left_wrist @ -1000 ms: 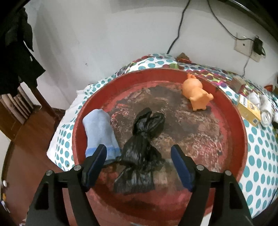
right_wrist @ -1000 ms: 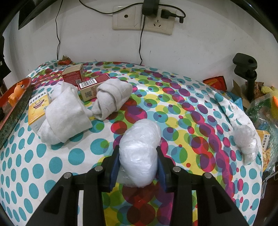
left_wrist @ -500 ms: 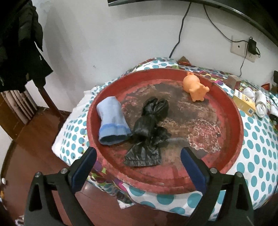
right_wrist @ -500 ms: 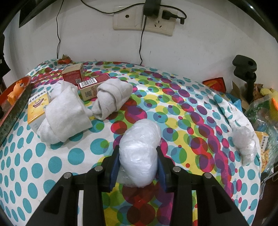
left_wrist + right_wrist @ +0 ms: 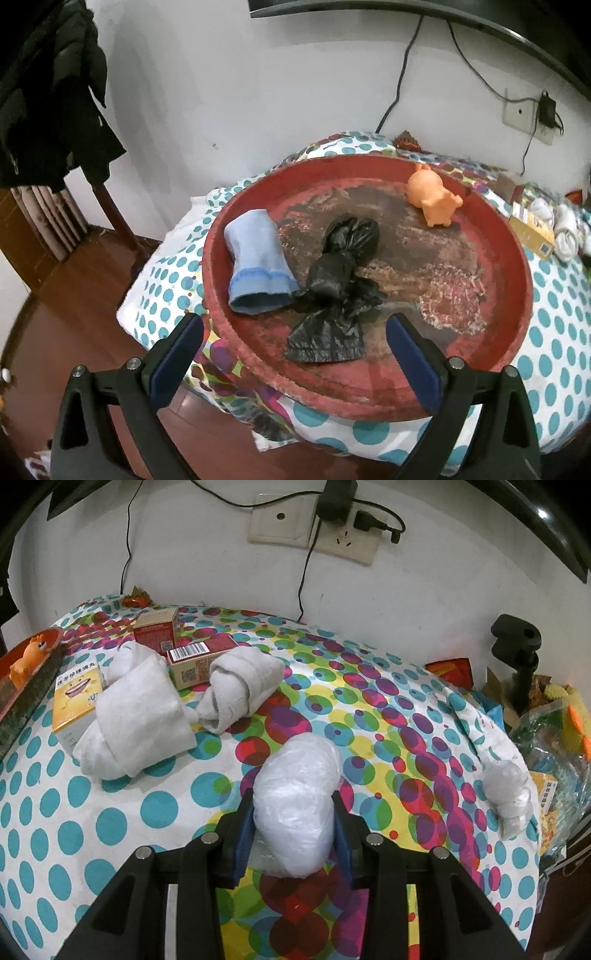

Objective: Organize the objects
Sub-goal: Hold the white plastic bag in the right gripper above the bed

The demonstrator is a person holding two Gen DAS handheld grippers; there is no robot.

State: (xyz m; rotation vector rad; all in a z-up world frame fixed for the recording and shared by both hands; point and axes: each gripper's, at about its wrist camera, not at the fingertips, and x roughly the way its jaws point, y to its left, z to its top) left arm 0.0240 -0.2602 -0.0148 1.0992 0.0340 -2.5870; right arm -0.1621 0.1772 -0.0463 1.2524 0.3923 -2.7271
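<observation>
My left gripper (image 5: 293, 345) stands wide, jaws just opened further, nothing between the pads; it hangs off the near rim of the red tray (image 5: 511, 240). On the tray: black plastic bag (image 5: 338, 291) in the middle, blue sock (image 5: 256, 264) touching its left side, orange pig toy (image 5: 432, 195) at the far edge. My right gripper (image 5: 295, 836) is clamped on a white plastic bag bundle (image 5: 299, 801) over the dotted worktop (image 5: 110, 819). Rolled white socks (image 5: 138, 710) and small boxes (image 5: 195, 661) lie beyond, left.

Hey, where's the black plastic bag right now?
Left wrist view: the black plastic bag lies in the red tray, just right of the blue sock.
</observation>
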